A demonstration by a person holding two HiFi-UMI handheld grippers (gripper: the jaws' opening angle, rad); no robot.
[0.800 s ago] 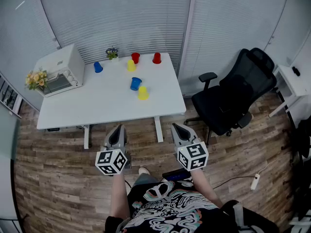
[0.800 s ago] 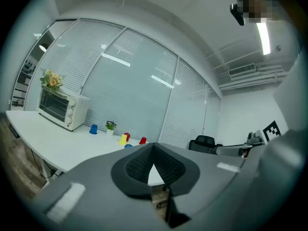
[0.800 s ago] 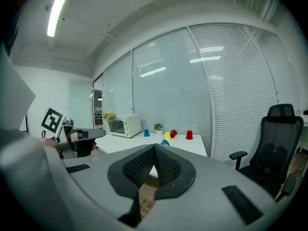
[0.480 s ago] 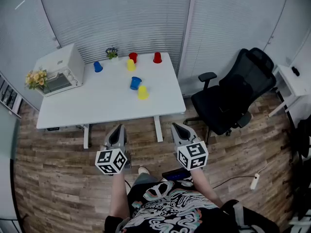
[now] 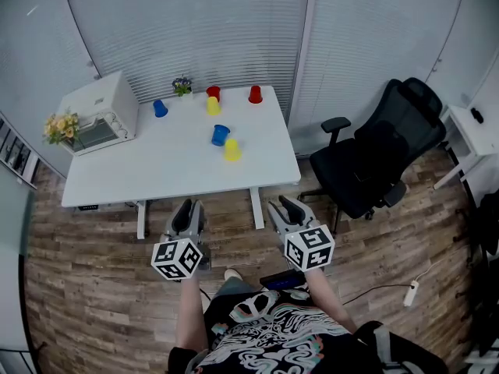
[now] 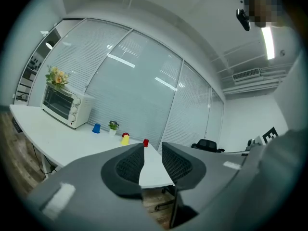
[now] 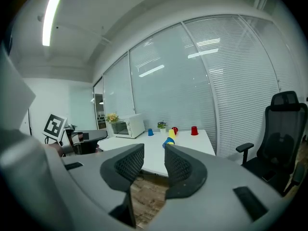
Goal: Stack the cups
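Six cups sit unstacked on the white table. A near yellow cup stands just beside a near blue cup at the middle. A far yellow cup stands directly in front of a left red cup, while a right red cup and a far blue cup stand apart along the back edge. A small potted plant and a toaster oven share the tabletop.

The person stands well short of the table, both forearms stretched forward over the wooden floor. The left gripper points straight toward the table, and the right gripper angles slightly inward. Each gripper's jaws stand a narrow gap apart with nothing between them. A black office chair stands to the right.
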